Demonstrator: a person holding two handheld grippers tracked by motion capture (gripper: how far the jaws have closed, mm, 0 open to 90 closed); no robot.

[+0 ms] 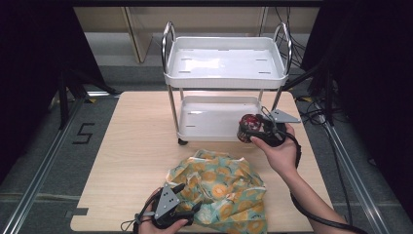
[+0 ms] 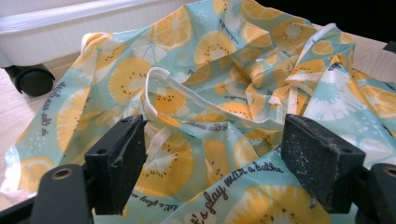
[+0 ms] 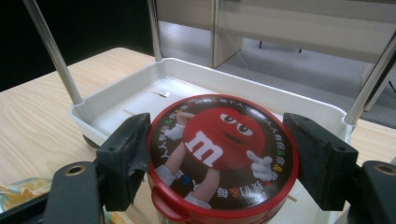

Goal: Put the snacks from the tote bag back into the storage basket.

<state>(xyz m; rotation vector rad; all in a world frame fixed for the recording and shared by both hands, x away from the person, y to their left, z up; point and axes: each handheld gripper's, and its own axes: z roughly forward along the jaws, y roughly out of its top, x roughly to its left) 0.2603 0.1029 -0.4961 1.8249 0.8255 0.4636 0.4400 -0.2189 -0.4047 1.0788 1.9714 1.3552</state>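
Observation:
A red round candy tin [image 3: 223,154] with a cartoon figure on its lid sits between the jaws of my right gripper [image 3: 217,135], which is shut on it. From above, the tin [image 1: 247,127] hangs at the front right corner of the white cart's lower tray [image 1: 214,135], held by the right gripper [image 1: 258,129]. A crumpled turquoise cloth bag [image 1: 224,187] printed with orange slices lies on the table near the front edge. My left gripper [image 1: 191,199] rests at the bag's left side. Its jaws stand wide apart, open, with the bag's cloth [image 2: 210,107] lying loose between them at the left gripper [image 2: 215,140].
The white two-tier cart stands at the back middle of the wooden table [image 1: 136,146], its upper tray [image 1: 224,80] bare, with chrome posts and handles. One black caster [image 2: 32,79] is close to the bag's far side. Cables run along the floor at the right.

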